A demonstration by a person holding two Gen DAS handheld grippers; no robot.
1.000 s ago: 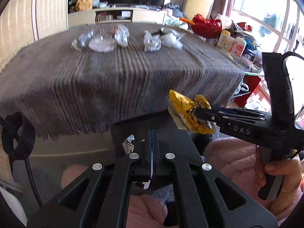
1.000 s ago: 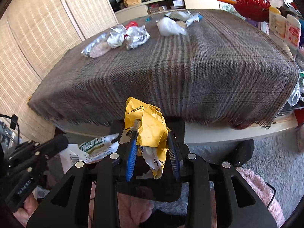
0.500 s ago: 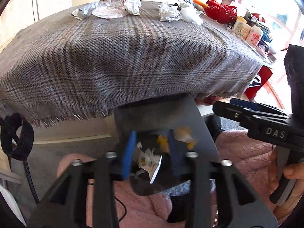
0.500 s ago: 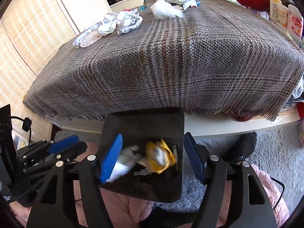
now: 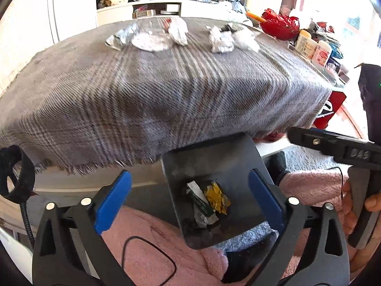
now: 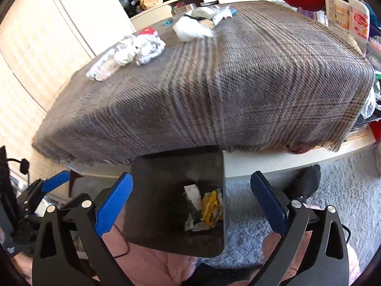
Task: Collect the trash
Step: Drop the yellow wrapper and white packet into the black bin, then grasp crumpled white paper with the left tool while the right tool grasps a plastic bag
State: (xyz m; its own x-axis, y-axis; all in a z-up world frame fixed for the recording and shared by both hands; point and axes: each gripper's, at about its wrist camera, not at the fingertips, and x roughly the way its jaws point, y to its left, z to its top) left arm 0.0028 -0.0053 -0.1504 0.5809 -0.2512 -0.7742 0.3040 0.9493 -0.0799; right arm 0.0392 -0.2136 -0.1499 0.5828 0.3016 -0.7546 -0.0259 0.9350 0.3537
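My left gripper and right gripper both gape empty above the black bin, holding a yellow wrapper and what looks like a green-white packet

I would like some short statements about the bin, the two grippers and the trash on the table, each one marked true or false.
1. The yellow wrapper lies inside the black bin. True.
2. The right gripper is shut on the yellow wrapper. False: its jaws are wide open and hold nothing.
3. Crumpled foil lies on the plaid cloth. True.
4. The left gripper holds a white wrapper. False: it is open and empty.
5. The bin stands on the table. False: it sits below the table edge.
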